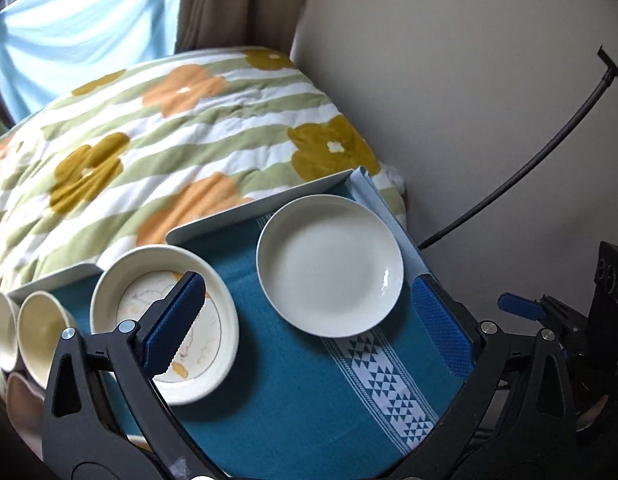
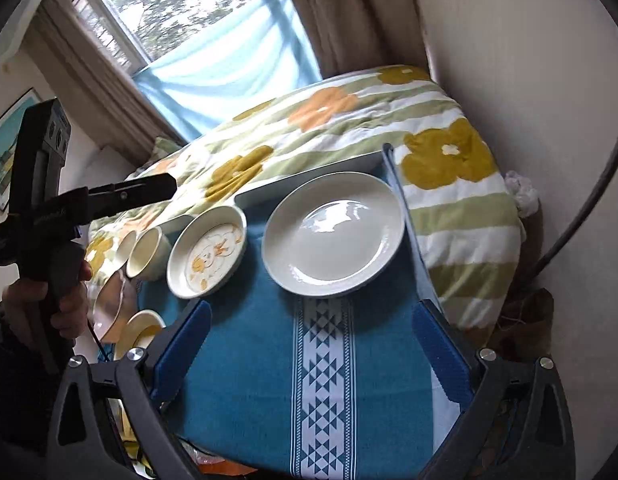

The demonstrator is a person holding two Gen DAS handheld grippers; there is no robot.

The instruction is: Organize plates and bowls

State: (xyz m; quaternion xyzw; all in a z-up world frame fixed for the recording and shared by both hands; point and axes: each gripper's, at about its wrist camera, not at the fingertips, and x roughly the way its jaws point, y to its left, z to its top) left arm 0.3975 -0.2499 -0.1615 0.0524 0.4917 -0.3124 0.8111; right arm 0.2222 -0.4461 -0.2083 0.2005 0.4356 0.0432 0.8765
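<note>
A plain white plate (image 1: 329, 264) (image 2: 333, 232) lies at the far right of the teal cloth. To its left sits a shallow white dish with an orange drawing (image 1: 165, 320) (image 2: 207, 252), then two cream cups (image 1: 41, 332) (image 2: 147, 252). My left gripper (image 1: 309, 282) hangs open above the cloth; its left finger (image 1: 173, 320) hides part of the drawn dish. Nearer the cloth's front, my right gripper (image 2: 312, 308) is open and holds nothing. Neither gripper touches any dish.
The teal cloth (image 1: 309, 400) (image 2: 245, 380) with a white patterned band covers a small table. Behind it lies a floral duvet (image 1: 169, 140) (image 2: 349, 120); a wall and a black cable (image 1: 549, 152) stand to the right. More dishes (image 2: 109, 304) sit low left beside a hand (image 2: 69, 304).
</note>
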